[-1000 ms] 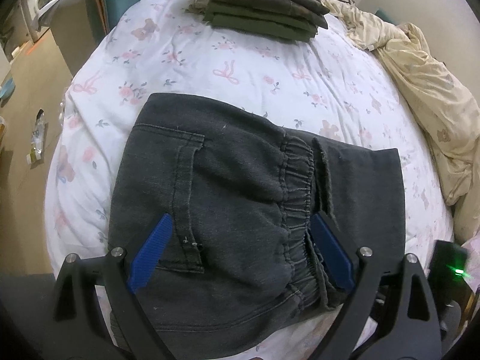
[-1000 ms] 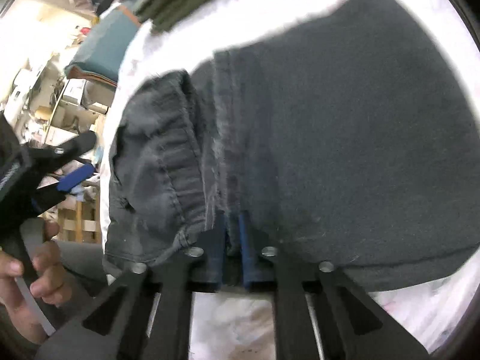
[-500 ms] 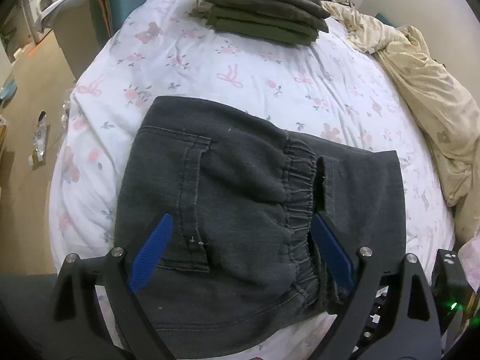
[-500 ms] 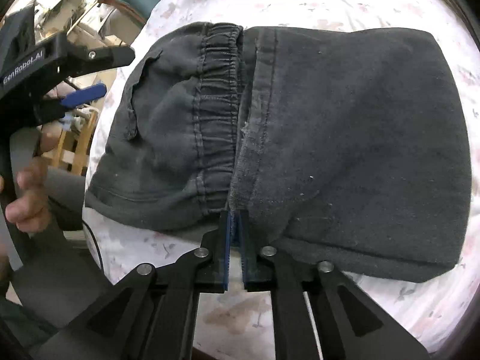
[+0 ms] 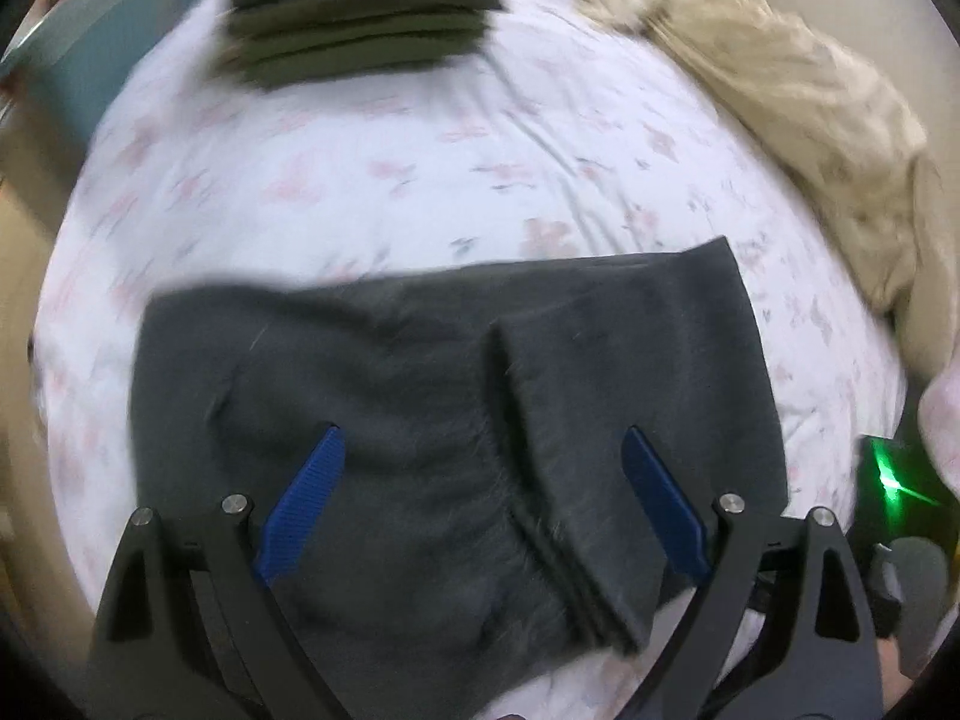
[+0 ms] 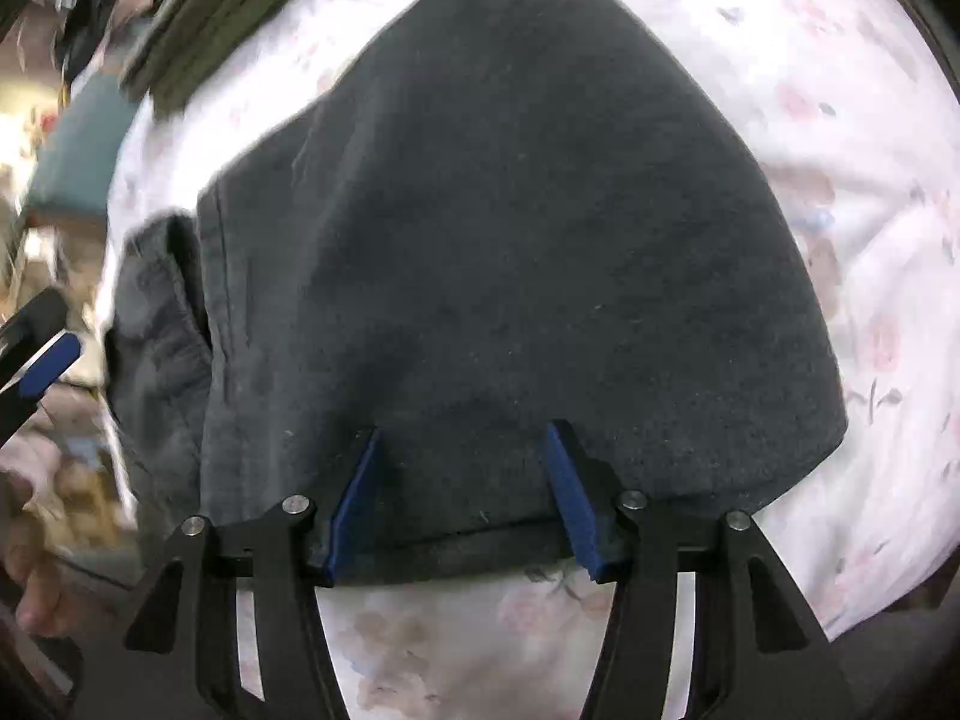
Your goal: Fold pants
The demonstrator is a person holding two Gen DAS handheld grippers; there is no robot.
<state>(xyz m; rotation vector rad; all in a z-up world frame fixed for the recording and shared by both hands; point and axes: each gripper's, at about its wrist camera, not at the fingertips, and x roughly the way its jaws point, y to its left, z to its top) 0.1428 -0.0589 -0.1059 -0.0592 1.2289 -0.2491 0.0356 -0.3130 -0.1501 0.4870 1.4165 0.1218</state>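
Pants (image 5: 420, 420) folded on the bed (image 5: 420, 168)
Left tongs (image 5: 480, 450) spread wide over them; right tongs (image 6: 465, 438) opening above the near edge, pinching nothing.

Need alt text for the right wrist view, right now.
Folded dark grey pants lie on a white floral bedsheet, filling the view. The right gripper, blue-padded, hangs over their near edge, jaws opening, gripping nothing. Folded olive garments sit upper left.
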